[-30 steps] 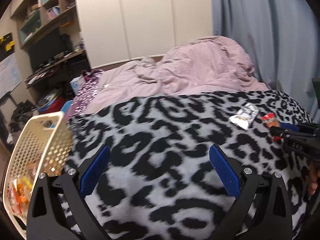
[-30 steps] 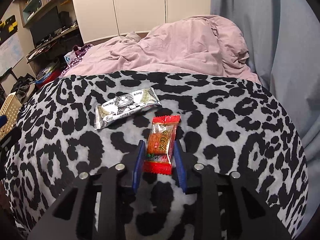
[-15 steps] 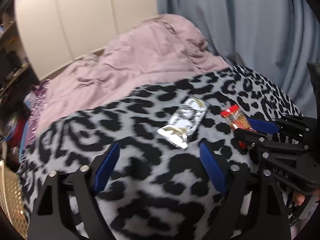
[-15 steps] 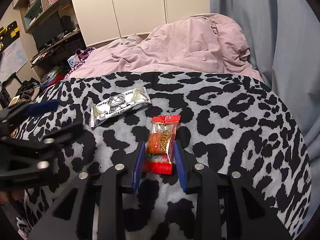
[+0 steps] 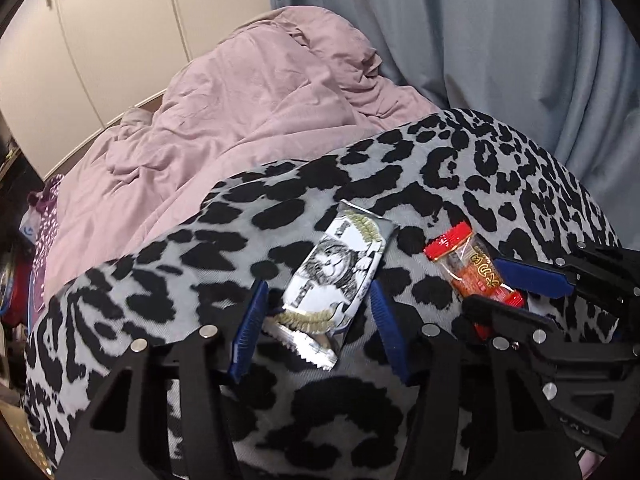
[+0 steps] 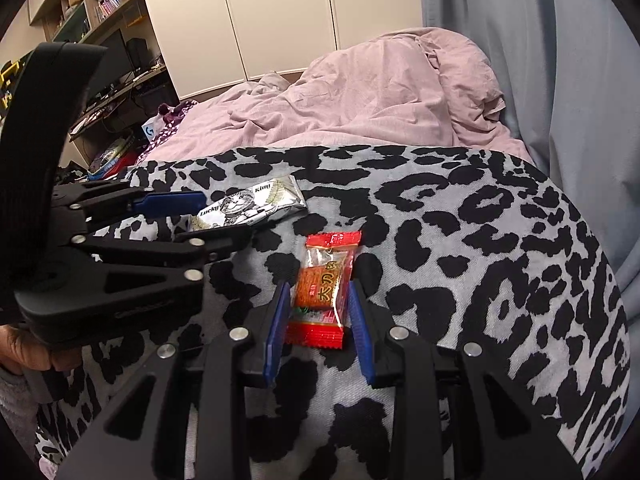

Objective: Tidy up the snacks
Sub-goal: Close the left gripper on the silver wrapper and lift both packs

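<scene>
Two snacks lie on our leopard-print blanket [image 6: 460,240], spread over a bed with a rumpled pink duvet [image 6: 360,100]; white cupboards [image 6: 280,12] stand at twelve o'clock, a grey curtain [image 6: 540,60] at two. Our left claw [image 5: 316,316] is spread wide around the silver packet [image 5: 336,272], whose long axis runs seven to one. Our right claw [image 6: 318,332] brackets the red packet [image 6: 324,288], lengthwise six to twelve; whether it pinches, we cannot tell.
</scene>
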Tool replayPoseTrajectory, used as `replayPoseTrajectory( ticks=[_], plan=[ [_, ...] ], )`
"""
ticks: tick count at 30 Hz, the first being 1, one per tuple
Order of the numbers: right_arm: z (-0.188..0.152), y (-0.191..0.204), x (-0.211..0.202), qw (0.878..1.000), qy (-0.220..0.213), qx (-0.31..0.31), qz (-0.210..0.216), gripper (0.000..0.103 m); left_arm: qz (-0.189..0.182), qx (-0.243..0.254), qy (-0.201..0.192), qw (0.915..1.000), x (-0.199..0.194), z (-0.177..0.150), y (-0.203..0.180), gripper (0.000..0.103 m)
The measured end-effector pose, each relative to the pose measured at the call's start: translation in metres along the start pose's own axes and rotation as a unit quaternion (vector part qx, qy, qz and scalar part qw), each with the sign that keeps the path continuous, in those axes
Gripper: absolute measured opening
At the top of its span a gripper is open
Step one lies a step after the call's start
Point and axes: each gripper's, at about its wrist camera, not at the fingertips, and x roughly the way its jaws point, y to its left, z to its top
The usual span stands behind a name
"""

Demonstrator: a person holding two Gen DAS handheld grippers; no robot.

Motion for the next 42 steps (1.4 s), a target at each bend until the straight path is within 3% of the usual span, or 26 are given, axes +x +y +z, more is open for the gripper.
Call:
replayPoseTrajectory(
  ticks=[7,8,16,35,38,39,42],
  plan=[
    [0.001,0.0,0.0,1.0,0.0,0.001,0.001,0.031,-0.009,0.006,-0.001,0.9999,0.005,0.005,-0.002,0.055],
    [0.001,0.0,0.0,1.0,0.0,0.0,0.001,0.031,-0.013,0.005,-0.002,0.9999,0.005,0.006,-0.001,0.049],
    [0.0,0.0,0.0,1.0,-0.003,0.004,0.0,0.028,-0.012,-0.013,-0.013,0.9998,0.001,0.005,0.001,0.041],
    [-0.006,0.0,-0.011,1.0,-0.014,0.01,-0.002,0.026,0.004,-0.067,-0.081,0.9945,-0.076,-0.024,0.023,0.038],
    [-0.004,0.003,-0.007,1.0,-0.007,0.008,-0.004,0.036,0.009,-0.066,-0.087,0.994,-0.085,-0.031,0.023,0.038],
    [-0.002,0.004,-0.004,1.0,-0.005,0.008,-0.005,0.044,0.008,-0.066,-0.088,0.9939,-0.087,-0.033,0.023,0.038],
    [0.003,0.007,0.001,1.0,0.002,0.0,-0.012,0.044,0.007,-0.067,-0.09,0.9936,-0.092,-0.039,0.024,0.038]
  ],
)
